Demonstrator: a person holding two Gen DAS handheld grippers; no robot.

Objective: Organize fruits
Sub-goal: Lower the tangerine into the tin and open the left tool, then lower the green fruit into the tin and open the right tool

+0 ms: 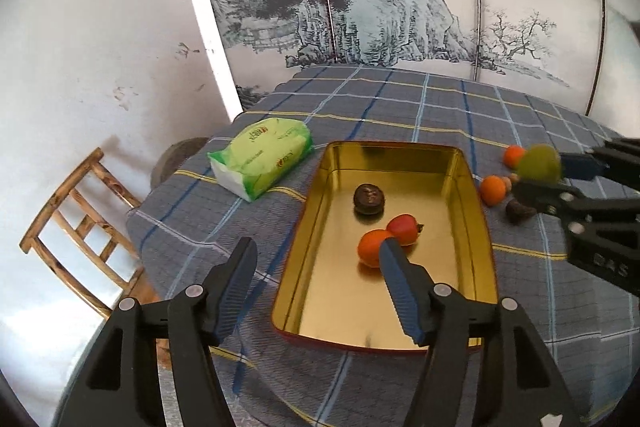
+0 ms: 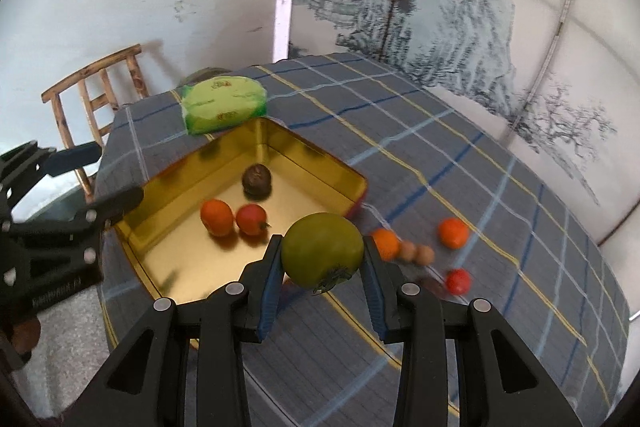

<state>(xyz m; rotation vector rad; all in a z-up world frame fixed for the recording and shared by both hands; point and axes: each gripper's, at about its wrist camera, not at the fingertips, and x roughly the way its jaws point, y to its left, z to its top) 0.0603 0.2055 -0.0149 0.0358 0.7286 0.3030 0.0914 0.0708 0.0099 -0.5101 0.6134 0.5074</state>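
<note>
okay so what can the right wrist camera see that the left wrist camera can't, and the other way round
Only the right wrist view shows the small red fruit on the cloth, the two tan round pieces, and the green fruit's stem end, clamped in the right gripper.

Only the left wrist view shows the dark item clearly on the cloth, and the open left gripper head-on.

Both show the gold tin holding three pieces, the tissue pack, the wooden chair and the checked tablecloth.
</note>
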